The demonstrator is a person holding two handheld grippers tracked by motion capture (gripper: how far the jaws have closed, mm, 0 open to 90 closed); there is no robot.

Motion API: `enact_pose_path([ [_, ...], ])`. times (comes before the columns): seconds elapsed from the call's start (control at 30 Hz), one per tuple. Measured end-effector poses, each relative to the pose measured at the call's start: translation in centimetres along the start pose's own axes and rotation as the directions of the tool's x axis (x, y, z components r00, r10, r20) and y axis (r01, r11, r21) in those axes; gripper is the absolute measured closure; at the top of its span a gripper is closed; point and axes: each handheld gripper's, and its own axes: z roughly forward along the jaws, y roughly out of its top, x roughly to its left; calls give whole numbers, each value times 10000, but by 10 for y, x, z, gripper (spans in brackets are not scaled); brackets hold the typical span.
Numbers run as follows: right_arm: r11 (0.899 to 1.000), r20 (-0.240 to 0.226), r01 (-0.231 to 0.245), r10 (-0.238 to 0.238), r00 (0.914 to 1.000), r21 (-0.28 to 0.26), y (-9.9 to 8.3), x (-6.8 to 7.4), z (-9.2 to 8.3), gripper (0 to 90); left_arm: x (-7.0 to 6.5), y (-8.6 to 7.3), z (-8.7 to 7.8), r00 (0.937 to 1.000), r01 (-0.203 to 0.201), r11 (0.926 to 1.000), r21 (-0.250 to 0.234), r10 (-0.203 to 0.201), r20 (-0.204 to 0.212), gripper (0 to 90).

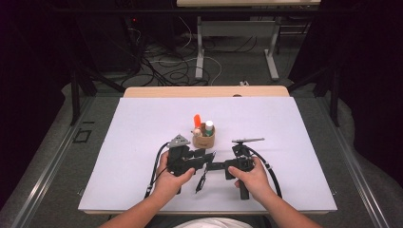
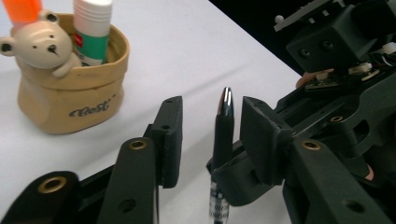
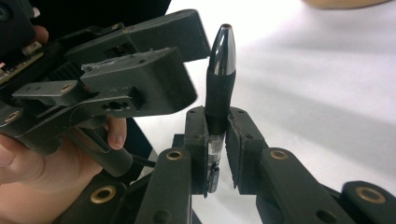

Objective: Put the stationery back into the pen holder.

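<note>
A black pen with a silver tip (image 3: 219, 79) stands clamped between the pads of my right gripper (image 3: 217, 128), which is shut on its barrel. In the left gripper view the same pen (image 2: 223, 126) rises between the two jaws of my left gripper (image 2: 215, 135). Those jaws stand open, with a gap showing on either side of the pen. In the high view both grippers meet at the table's front middle, the left gripper (image 1: 202, 159) facing the right gripper (image 1: 216, 166), and the pen (image 1: 203, 175) slants down between them.
A tan pot with a bear figure (image 2: 70, 93) stands just behind the grippers, holding a glue stick (image 2: 91, 32) and an orange marker (image 2: 23, 9). The white table top (image 1: 285, 133) stretches to either side. A wooden edge (image 1: 204, 91) runs along its back.
</note>
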Motion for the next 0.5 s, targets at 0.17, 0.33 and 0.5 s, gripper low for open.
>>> enact_pose_path([
  [0.17,9988,133,71,-65,9999,-481,2,-3,-3,793,4,-1,1,9993,-49,9998,-179,42,-375,501],
  [0.33,9953,509,436,-393,9979,-864,3,-2,-6,795,9,-1,4,9966,-51,9999,-120,40,-825,437],
  [0.5,9868,859,951,-843,9927,-1312,3,4,-9,795,14,-2,6,9939,-108,9999,57,114,-1094,365],
])
